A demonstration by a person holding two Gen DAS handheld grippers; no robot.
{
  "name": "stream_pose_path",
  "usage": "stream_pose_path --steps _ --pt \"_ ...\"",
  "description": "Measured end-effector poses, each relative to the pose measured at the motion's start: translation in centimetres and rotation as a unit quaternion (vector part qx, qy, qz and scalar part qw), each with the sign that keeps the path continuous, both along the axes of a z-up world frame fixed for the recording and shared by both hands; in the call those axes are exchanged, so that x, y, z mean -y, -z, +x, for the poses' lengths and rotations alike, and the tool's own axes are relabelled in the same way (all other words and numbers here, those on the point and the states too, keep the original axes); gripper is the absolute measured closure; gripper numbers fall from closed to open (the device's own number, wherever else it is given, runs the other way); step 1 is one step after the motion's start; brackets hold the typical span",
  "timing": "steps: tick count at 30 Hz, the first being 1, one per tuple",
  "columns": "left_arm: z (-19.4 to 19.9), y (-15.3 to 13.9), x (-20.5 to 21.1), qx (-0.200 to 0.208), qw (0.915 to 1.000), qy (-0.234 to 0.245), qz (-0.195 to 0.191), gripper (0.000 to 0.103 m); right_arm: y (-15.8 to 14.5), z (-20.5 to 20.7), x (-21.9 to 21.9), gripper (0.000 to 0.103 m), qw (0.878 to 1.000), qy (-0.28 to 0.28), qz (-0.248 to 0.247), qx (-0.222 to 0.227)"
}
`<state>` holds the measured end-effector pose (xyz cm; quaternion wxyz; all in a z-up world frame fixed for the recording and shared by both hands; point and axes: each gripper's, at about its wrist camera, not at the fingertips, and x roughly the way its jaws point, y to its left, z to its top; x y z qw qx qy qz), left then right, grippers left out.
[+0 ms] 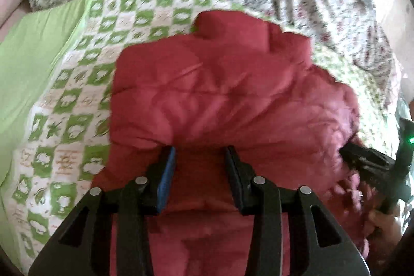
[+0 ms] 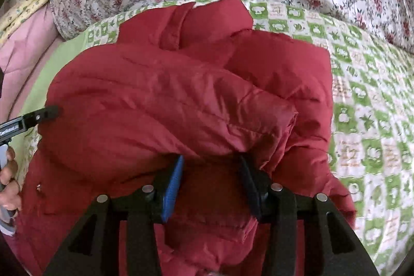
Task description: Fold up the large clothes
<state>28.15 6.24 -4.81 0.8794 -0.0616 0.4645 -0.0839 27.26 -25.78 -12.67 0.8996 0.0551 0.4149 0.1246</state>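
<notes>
Right wrist view: right gripper (image 2: 212,170) fingers part-spread, straddling the red puffer jacket (image 2: 168,100) fold edge, not pinching.

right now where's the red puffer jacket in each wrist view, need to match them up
Left wrist view: the red puffer jacket fills the centre and lower middle, running under the left claw.
Right wrist view: the jacket fills the centre and left, collar at the top, its folded edge by the right claw.
Shared landmark: the green and white checked sheet, left of the jacket in the left view, right of it in the right view.
</notes>
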Motion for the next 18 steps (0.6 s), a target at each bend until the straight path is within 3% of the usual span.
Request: stream_pose_path --steps 3,9,13,18 --pt "0.7 1.1 -0.9 -0.018 0.9997 -0.008 -0.018 0.065 -0.4 0.2 -0.1 0.058 1.000 0.003 0.003 -0.006" --pt "0.6 1.2 0.1 -0.013 0.9996 -0.006 0.023 0.065 -3.7 -2.7 -0.1 0.056 0.999 0.016 0.007 0.047" --pt "0.7 1.3 -0.2 -0.014 0.9997 -0.002 0.018 0.065 -0.2 -0.3 -0.1 0.057 1.000 0.011 -0.014 -0.012" --pt "0.7 1.5 0.1 -0.013 0.9994 0.002 0.032 0.064 0.5 0.3 -0.4 0.058 1.000 0.012 -0.022 -0.007"
